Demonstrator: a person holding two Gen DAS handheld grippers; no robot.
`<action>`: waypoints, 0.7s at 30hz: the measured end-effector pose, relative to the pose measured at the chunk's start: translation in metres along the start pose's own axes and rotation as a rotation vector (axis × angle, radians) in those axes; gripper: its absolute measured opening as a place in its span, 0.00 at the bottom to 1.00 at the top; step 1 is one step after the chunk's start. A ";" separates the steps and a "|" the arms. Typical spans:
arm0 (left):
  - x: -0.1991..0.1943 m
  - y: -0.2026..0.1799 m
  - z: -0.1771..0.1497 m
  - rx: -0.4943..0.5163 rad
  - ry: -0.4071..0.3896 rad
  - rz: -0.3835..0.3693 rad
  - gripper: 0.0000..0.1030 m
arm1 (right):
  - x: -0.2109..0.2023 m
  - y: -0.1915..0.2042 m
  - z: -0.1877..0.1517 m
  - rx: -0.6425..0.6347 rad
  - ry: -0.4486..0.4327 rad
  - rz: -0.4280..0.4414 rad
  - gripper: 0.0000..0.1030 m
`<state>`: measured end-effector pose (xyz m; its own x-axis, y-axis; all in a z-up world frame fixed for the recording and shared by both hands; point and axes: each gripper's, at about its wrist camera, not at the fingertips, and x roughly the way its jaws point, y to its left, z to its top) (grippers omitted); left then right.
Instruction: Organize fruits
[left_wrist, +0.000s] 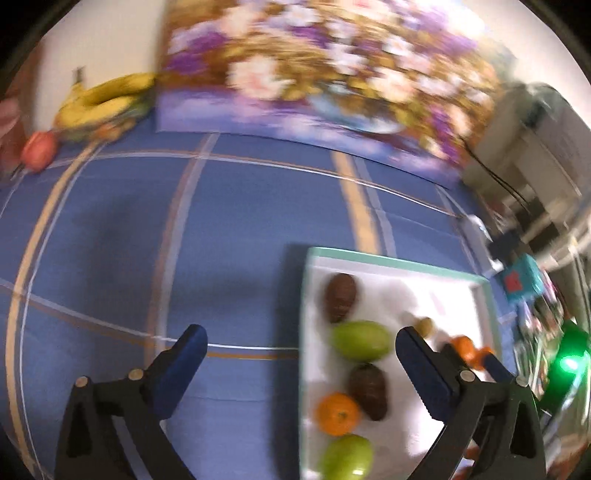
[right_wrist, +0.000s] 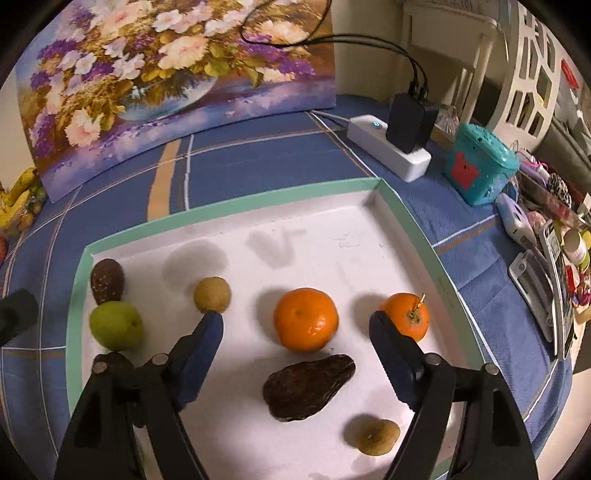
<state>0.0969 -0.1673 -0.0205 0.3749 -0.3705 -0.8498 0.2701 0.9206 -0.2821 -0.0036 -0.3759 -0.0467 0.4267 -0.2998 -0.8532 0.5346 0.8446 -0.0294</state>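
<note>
Fruit sorting, between picks: left gripper (left_wrist: 301, 363) and right gripper (right_wrist: 295, 334) both released, empty; next, probably grasp the orange (right_wrist: 306, 319) in the tray (right_wrist: 79, 295).

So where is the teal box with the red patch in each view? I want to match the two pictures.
Left wrist view: the teal box sits at the right edge, blurred, just beyond the tray's far right corner.
Right wrist view: the same box stands upper right, right of the white power strip.
Shared landmark: the flower painting standing at the back.
</note>
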 end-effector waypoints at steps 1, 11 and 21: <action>0.000 0.008 0.000 -0.015 -0.007 0.018 1.00 | -0.002 0.003 0.000 -0.006 -0.005 0.006 0.82; -0.008 0.042 0.001 0.018 -0.127 0.183 1.00 | -0.013 0.031 -0.007 -0.037 -0.021 0.103 0.98; -0.007 0.060 -0.011 -0.030 -0.057 0.415 1.00 | -0.025 0.043 -0.019 -0.025 -0.019 0.155 0.98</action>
<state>0.1013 -0.1080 -0.0368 0.4953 0.0275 -0.8683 0.0598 0.9961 0.0657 -0.0053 -0.3234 -0.0364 0.5169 -0.1732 -0.8383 0.4427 0.8923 0.0886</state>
